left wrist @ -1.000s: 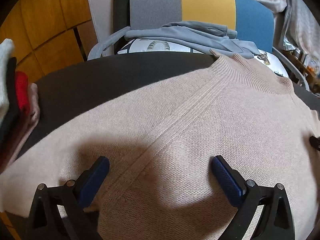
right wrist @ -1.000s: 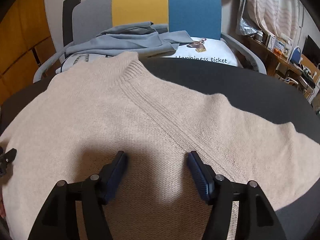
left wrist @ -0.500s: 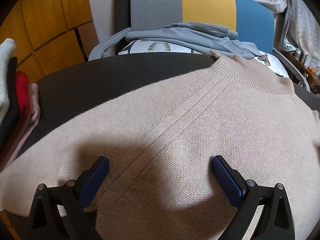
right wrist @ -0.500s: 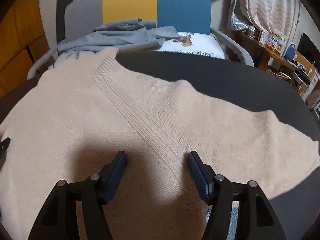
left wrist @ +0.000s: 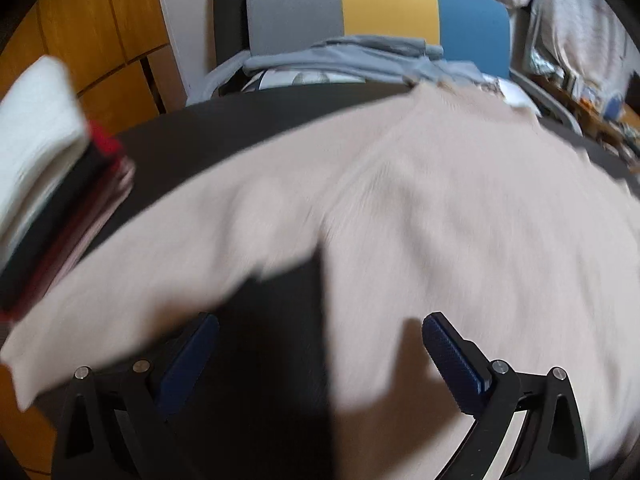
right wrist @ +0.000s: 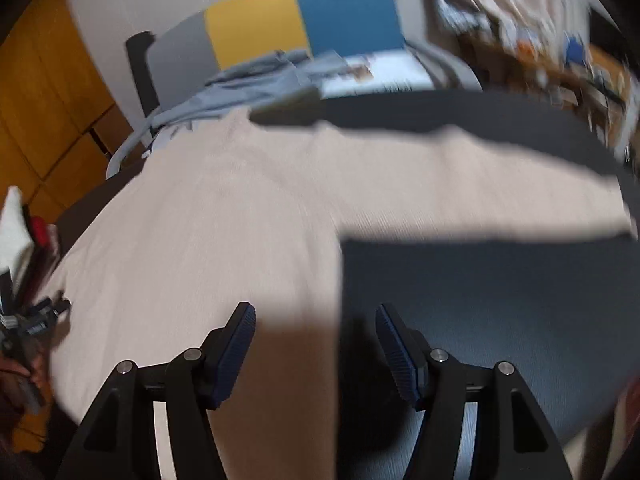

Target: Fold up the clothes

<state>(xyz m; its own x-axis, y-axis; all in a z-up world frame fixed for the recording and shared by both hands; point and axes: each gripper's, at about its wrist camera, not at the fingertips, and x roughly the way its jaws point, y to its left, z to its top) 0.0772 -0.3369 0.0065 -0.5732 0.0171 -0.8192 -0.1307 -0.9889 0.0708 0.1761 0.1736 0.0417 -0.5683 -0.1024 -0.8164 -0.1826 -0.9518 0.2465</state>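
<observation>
We see the dark tabletop [right wrist: 500,288] carrying the beige sweater [left wrist: 440,216], spread flat with sleeves out. A folded stack [left wrist: 48,184] sits at its left. Our left tongs [left wrist: 320,356] and right tongs [right wrist: 316,344] hover spread wide, empty.

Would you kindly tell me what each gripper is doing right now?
Left gripper: open, holding nothing, above the beige sweater.
Right gripper: open, holding nothing.
</observation>
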